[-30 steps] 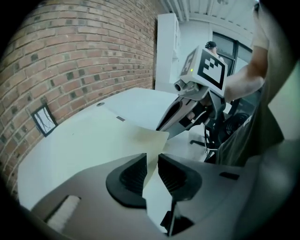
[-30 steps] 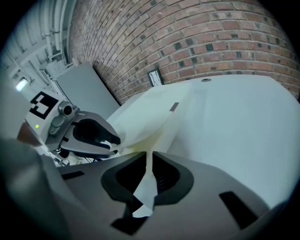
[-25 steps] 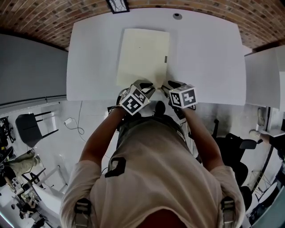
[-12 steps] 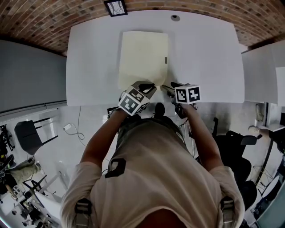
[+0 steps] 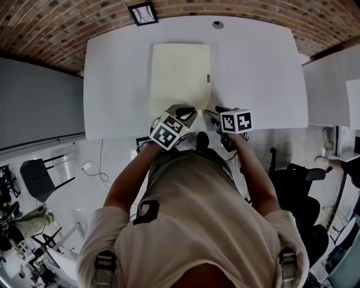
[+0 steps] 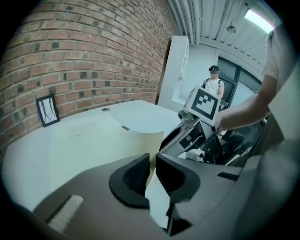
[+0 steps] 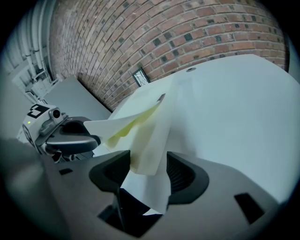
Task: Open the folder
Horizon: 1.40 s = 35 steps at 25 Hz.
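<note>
Lifting begins: left gripper (image 6: 152, 169) jaws, just closing, pinch the near cover corner of the pale-yellow card folder (image 5: 179, 73) on the white counter (image 5: 253, 73); right gripper (image 7: 143, 171) jaws, just spreading, loosely straddle that corner. Next, swing the cover open.

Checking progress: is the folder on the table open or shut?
Barely open. The folder lies flat on the table, but the right gripper view shows its top cover lifted at the near corner.

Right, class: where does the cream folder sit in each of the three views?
Head view: folder upper centre, lying on the table.
Left gripper view: folder centre-left, near corner lifted.
Right gripper view: folder centre, corner raised, layers splayed.
Shared landmark: framed picture against the brick wall.
</note>
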### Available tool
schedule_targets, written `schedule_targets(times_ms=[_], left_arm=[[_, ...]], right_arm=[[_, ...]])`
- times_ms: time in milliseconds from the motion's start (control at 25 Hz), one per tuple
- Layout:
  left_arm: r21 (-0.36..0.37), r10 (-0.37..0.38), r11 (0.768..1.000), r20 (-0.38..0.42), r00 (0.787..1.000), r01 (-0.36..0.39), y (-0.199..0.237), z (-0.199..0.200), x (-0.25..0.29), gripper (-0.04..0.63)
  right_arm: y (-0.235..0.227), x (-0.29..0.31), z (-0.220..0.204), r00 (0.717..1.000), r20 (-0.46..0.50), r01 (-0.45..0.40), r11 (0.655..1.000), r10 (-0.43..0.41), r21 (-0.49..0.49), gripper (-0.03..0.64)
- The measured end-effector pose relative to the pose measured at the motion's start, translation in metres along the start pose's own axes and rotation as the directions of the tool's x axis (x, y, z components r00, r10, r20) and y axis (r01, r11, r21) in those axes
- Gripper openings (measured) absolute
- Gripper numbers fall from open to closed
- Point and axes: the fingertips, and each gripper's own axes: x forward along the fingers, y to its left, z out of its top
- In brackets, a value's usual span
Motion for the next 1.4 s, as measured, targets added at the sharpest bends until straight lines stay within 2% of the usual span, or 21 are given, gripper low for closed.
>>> schedule_targets(times_ms=[200, 600, 720, 920, 1400], left_arm=[[-0.021, 0.002, 1.000, 0.019, 1.000, -0.001, 0.001, 0.006, -0.005, 0.034], [-0.058, 0.058, 0.997, 0.068, 0.996, -0.054, 0.014, 0.014, -0.018, 0.028], [-0.050, 0.091, 0.995, 0.104, 0.990, -0.086, 0.020, 0.024, -0.028, 0.029], [-0.018, 0.085, 0.996, 0.104, 0.991, -0.083, 0.021, 0.025, -0.035, 0.029], [-0.032, 0.094, 0.995, 0.135, 0.986, -0.090, 0.022, 0.028, -0.042, 0.031]], right_arm=[[0.000, 0.000, 0.001, 1.000, -0.001, 0.002, 1.000, -0.002, -0.014, 0.224], [0.004, 0.005, 0.004, 1.000, -0.012, 0.006, 0.999, -0.006, -0.048, 0.222], [0.004, 0.006, 0.004, 1.000, -0.010, 0.000, 0.999, 0.000, -0.036, 0.222], [0.006, 0.006, 0.005, 1.000, -0.011, 0.001, 0.999, -0.002, -0.038, 0.222], [0.006, 0.004, 0.004, 1.000, -0.006, 0.005, 0.999, -0.005, -0.040, 0.222]])
